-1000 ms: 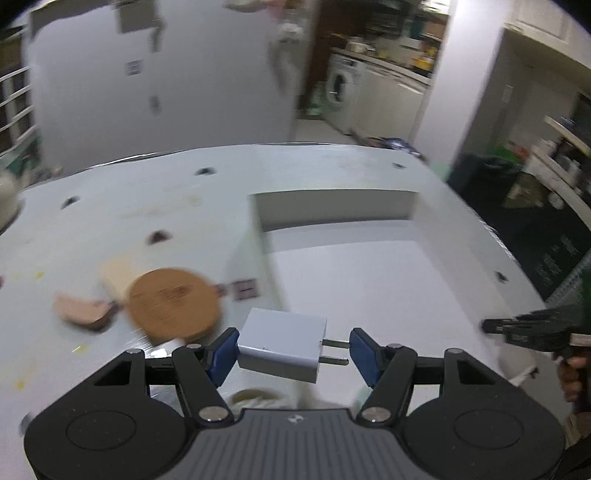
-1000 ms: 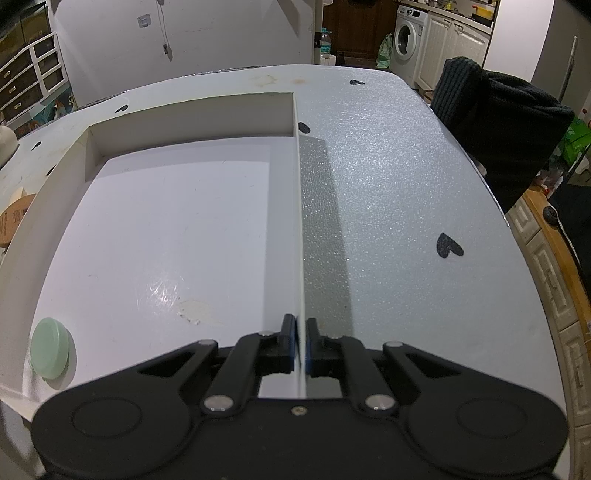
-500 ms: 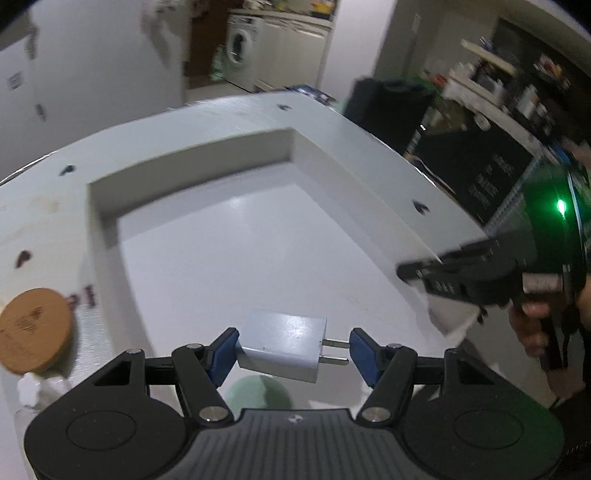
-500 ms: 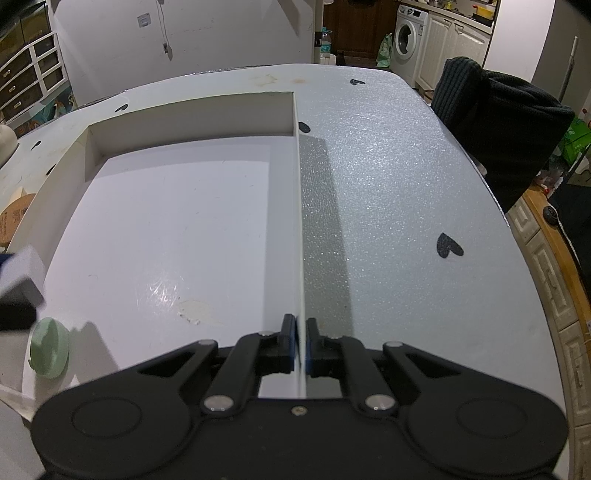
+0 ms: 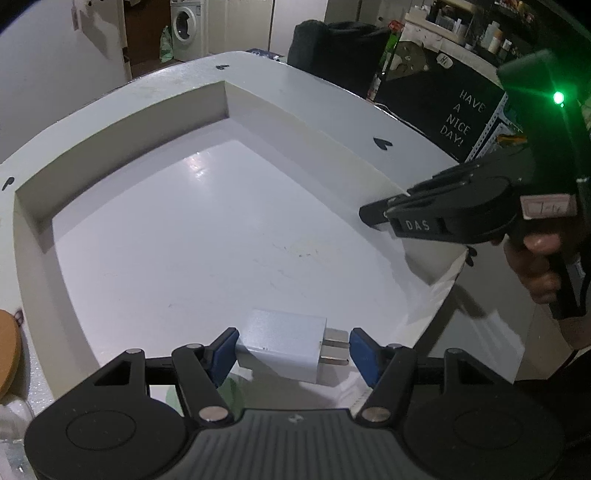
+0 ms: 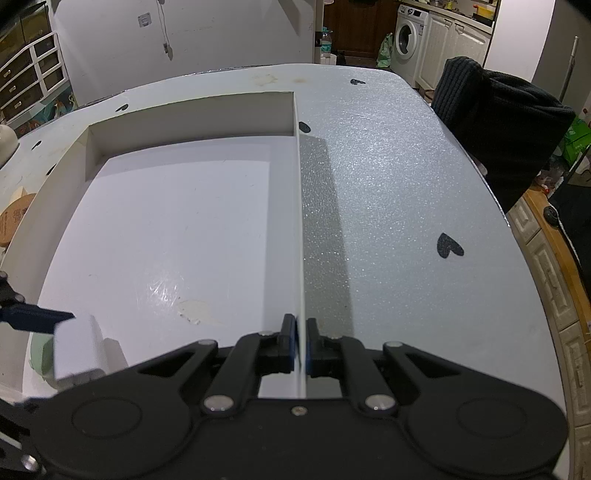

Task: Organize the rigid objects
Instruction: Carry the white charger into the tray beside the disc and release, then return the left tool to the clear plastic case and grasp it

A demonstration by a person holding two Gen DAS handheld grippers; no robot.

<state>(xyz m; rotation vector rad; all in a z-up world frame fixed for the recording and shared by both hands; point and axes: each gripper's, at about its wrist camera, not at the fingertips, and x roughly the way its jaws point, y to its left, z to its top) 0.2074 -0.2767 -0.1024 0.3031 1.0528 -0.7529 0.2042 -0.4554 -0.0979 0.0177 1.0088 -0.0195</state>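
A pale, speckled counter marked with small black hearts is seen in a dim room, with one washing machine beyond its far edge and a dark padded chair by its right edge. One shallow white tray is set on the counter; a pale green disc is lying in its near left corner, partly hidden. One white plug adapter is held over the tray's near edge, clamped lengthwise between the blue pads of the left tool, its two metal prongs turned toward the right pad. The right tool is pinched shut on the tray's thin right wall. One round cork coaster is lying on the counter just left of the tray.
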